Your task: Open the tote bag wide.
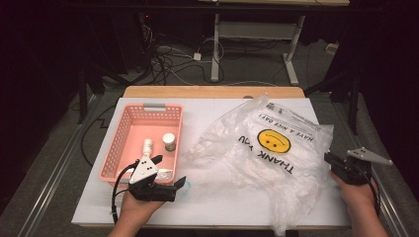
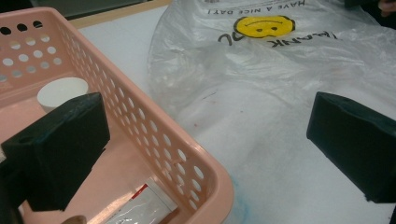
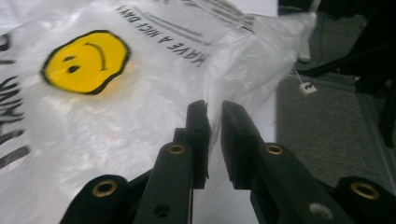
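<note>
A clear plastic bag (image 1: 267, 153) with a yellow smiley and "THANK YOU" print lies spread over the right half of the white table (image 1: 207, 207). My right gripper (image 1: 330, 159) is at the bag's right edge; in the right gripper view (image 3: 214, 109) its jaws stand a narrow slit apart with the bag's edge (image 3: 243, 60) in the gap. My left gripper (image 1: 169, 170) is wide open astride the near right corner of a pink basket (image 1: 129, 126), one jaw inside and one outside (image 2: 205, 121). The basket (image 2: 154, 140) holds a white-capped jar (image 1: 169, 141), a white bottle (image 1: 147, 146) and a packet (image 2: 140, 207).
The table's right edge runs just beside my right hand, with grey floor (image 3: 327, 121) beyond it. Cables (image 1: 163, 59) and a desk frame (image 1: 257, 34) stand on the floor past the far edge. White tabletop lies between the basket and the bag.
</note>
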A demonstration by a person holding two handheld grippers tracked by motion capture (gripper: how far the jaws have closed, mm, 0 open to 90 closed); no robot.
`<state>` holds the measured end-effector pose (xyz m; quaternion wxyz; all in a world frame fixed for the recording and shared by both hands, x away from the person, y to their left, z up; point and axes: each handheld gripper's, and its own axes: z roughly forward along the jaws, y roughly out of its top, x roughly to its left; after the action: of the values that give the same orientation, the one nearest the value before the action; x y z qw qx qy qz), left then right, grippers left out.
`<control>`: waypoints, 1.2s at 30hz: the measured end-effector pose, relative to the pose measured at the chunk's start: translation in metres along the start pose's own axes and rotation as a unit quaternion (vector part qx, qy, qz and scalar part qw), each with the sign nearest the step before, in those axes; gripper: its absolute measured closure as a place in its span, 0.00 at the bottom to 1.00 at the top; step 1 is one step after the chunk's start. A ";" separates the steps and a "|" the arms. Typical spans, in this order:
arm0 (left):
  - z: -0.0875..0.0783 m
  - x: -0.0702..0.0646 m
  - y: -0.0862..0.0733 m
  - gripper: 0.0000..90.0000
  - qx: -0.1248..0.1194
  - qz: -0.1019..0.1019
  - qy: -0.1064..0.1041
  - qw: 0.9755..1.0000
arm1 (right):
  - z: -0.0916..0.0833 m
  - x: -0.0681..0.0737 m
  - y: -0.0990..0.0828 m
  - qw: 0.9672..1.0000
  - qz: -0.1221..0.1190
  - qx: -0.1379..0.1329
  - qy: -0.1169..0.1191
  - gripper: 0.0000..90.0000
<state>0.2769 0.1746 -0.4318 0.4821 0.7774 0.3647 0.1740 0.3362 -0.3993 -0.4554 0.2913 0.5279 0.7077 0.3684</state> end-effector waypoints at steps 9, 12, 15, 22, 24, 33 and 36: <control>-0.007 0.003 0.001 0.00 -0.010 -0.001 0.004 1.000 | -0.032 0.034 -0.022 0.999 -0.024 0.001 0.027 0.92; -0.008 0.004 0.001 0.00 -0.010 -0.002 0.005 1.000 | -0.045 0.043 -0.029 0.998 -0.025 -0.015 0.056 0.77; -0.006 0.004 0.001 0.00 -0.008 -0.002 0.004 1.000 | -0.056 0.048 -0.018 0.995 -0.035 -0.044 0.084 0.67; -0.003 -0.002 0.002 0.00 -0.009 0.008 -0.001 1.000 | -0.005 0.008 0.042 0.998 -0.025 -0.034 0.043 0.54; -0.004 -0.002 0.002 0.00 -0.011 0.007 0.000 1.000 | 0.012 -0.003 0.053 0.999 -0.023 -0.027 0.036 0.51; -0.004 0.002 0.001 0.00 -0.014 -0.010 -0.007 1.000 | 0.089 -0.020 0.081 0.997 -0.021 0.045 0.060 0.40; -0.004 0.005 0.000 0.00 -0.015 -0.016 -0.010 1.000 | 0.115 -0.024 0.071 0.994 -0.028 0.094 0.057 0.42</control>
<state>0.2776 0.1808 -0.4304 0.4998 0.7658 0.3699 0.1639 0.4728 -0.3856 -0.4598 0.2099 0.5109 0.7693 0.3211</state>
